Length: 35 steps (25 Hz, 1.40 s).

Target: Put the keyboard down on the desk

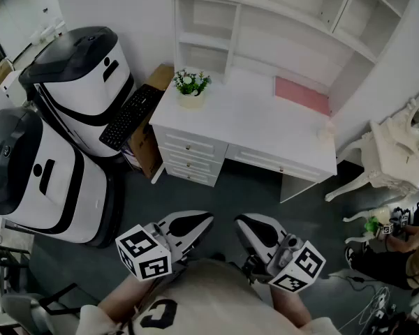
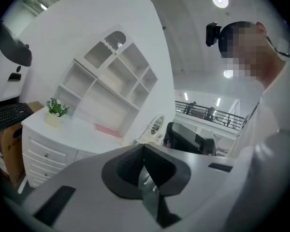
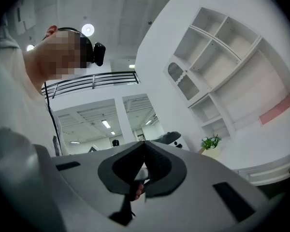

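A black keyboard (image 1: 131,116) lies slanted on a cardboard box (image 1: 150,149) to the left of the white desk (image 1: 258,124); its end also shows in the left gripper view, keyboard (image 2: 7,116). Both grippers hang low in front of my body, well short of the desk and the keyboard. The left gripper (image 1: 190,225) (image 2: 144,146) is shut with nothing in it and looks toward the desk (image 2: 82,134). The right gripper (image 1: 257,230) (image 3: 144,144) is shut and empty too, with the desk (image 3: 266,153) at its right.
A small potted plant (image 1: 190,86) stands on the desk's left corner and a pink pad (image 1: 302,95) lies at the back right. Two big white and black machines (image 1: 84,82) (image 1: 42,180) stand left of the box. A white chair (image 1: 387,152) and a seated person (image 1: 405,253) are at the right.
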Tool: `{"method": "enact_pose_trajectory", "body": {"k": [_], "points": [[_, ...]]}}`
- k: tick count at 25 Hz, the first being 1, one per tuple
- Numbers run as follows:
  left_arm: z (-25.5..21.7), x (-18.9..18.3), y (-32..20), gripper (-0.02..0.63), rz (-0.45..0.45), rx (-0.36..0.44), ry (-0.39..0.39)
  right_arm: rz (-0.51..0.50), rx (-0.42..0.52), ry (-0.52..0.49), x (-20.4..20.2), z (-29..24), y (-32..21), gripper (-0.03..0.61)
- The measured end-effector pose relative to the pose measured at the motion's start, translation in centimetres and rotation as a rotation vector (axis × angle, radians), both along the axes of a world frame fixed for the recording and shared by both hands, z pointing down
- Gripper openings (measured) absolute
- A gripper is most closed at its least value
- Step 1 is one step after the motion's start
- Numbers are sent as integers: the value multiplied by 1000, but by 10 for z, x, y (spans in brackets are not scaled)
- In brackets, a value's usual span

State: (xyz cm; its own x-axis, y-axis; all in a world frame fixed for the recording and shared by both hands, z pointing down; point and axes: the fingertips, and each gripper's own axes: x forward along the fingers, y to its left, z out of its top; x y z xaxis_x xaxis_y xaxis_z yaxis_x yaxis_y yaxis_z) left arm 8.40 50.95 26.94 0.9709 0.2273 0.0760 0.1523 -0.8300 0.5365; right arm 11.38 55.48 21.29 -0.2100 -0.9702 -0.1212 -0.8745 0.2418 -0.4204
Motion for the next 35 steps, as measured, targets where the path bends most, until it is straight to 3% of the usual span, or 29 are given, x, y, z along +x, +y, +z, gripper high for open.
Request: {"method": "enact_pose_trajectory", "body": {"k": [8, 13, 18, 29, 35], "points": [[21, 3, -10, 14, -65, 36, -72, -42, 12, -2, 6, 2, -2, 25], [24, -3, -16, 14, -108, 3, -83, -75, 3, -8, 0, 8, -11, 25], [30, -7, -15, 14, -150, -8, -110, -134, -40, 2, -6, 21, -18, 25], [36, -36, -33, 14, -340, -5, -168, -313, -67, -42, -24, 37, -34, 25], [48, -49, -51, 14, -384, -32, -176, -372, -92, -2, -41, 40, -54, 25]]}}
